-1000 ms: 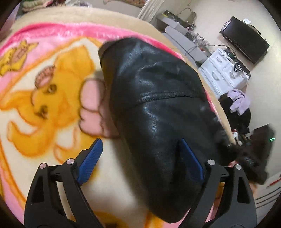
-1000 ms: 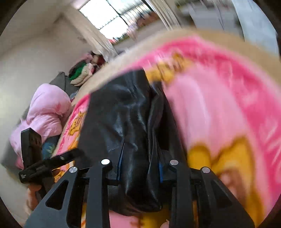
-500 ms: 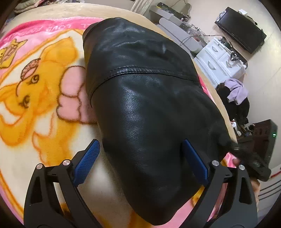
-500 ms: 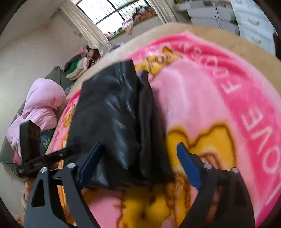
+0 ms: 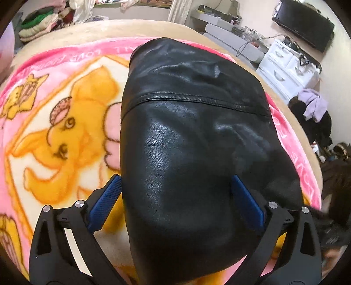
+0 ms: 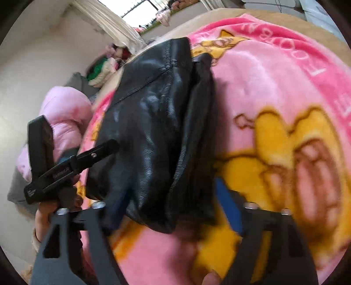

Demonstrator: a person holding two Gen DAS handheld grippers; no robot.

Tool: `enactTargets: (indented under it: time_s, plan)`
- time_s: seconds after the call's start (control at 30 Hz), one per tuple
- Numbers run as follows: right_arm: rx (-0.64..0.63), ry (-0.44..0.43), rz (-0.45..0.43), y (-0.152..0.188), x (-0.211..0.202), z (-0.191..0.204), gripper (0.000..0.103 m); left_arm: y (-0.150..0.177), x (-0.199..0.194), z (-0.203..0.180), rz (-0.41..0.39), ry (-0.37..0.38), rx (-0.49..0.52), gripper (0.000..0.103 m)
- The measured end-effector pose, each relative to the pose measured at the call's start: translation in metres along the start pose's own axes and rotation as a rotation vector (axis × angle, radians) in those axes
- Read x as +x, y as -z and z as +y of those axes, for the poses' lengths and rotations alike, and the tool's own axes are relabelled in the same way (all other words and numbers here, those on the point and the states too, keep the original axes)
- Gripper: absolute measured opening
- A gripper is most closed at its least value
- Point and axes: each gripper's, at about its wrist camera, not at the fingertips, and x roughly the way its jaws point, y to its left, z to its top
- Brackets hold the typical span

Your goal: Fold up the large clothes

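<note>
Your black leather jacket [image 5: 193, 153] lies folded in a thick bundle on the pink cartoon blanket [image 5: 65, 136], its near end between both tools; your left gripper [image 5: 175, 197] has just been spreading, its 2 blue pads [image 5: 105, 199] apart and clear of the leather; your right gripper [image 6: 166, 210] has just been spreading too, jaws apart, the bundle's end between them unpinched.

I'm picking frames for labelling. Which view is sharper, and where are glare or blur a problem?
Left wrist view: sharper; the black leather jacket shows grain and soft sheen, with fisheye bending at the edges. Right wrist view: motion-smeared, worst on the right gripper and the cartoon blanket; the window is blown out.
</note>
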Motion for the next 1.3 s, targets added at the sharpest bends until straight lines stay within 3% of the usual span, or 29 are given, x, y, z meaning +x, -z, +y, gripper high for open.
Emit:
enactTargets:
  time_s: [0.13,0.37,0.57,0.7,0.83,0.9,1.03,1.1,1.23,1.3]
  plan:
    - [-0.125,0.086,-0.123,-0.019,-0.016,0.018,0.076,0.001,-0.002,-0.004,-0.002,0.007,0.008,0.093]
    - [-0.095,0.120,-0.244,-0.064,-0.023,0.011,0.077,0.003,0.001,-0.007,0.004,-0.007,0.037,0.093]
    - [-0.124,0.177,-0.192,-0.091,0.020,0.023,0.064,0.004,0.000,-0.007,0.004,-0.008,0.051,0.093]
    - [-0.139,0.213,-0.163,-0.102,0.044,0.024,0.063,0.004,-0.001,-0.010,0.003,-0.009,0.057,0.093]
    - [-0.149,0.179,-0.150,-0.103,0.052,0.024,0.035,0.004,-0.001,-0.011,0.001,-0.009,0.060,0.093]
    - [-0.152,0.109,-0.180,-0.102,0.042,0.026,0.014,0.004,-0.001,-0.011,-0.001,-0.006,0.058,0.093]
    - [-0.163,-0.013,-0.256,-0.103,0.013,0.032,0.012,0.005,-0.004,-0.011,-0.016,0.013,0.058,0.093]
    - [-0.161,0.005,-0.261,-0.105,0.010,0.028,0.012,0.007,-0.005,-0.014,-0.032,0.025,0.073,0.095]
    - [-0.054,0.086,-0.176,-0.103,0.035,-0.007,0.012,0.011,-0.002,-0.025,-0.027,-0.003,0.135,0.095]
    - [-0.036,0.126,-0.151,-0.101,0.044,-0.016,0.017,0.012,-0.002,-0.029,-0.024,-0.003,0.150,0.095]
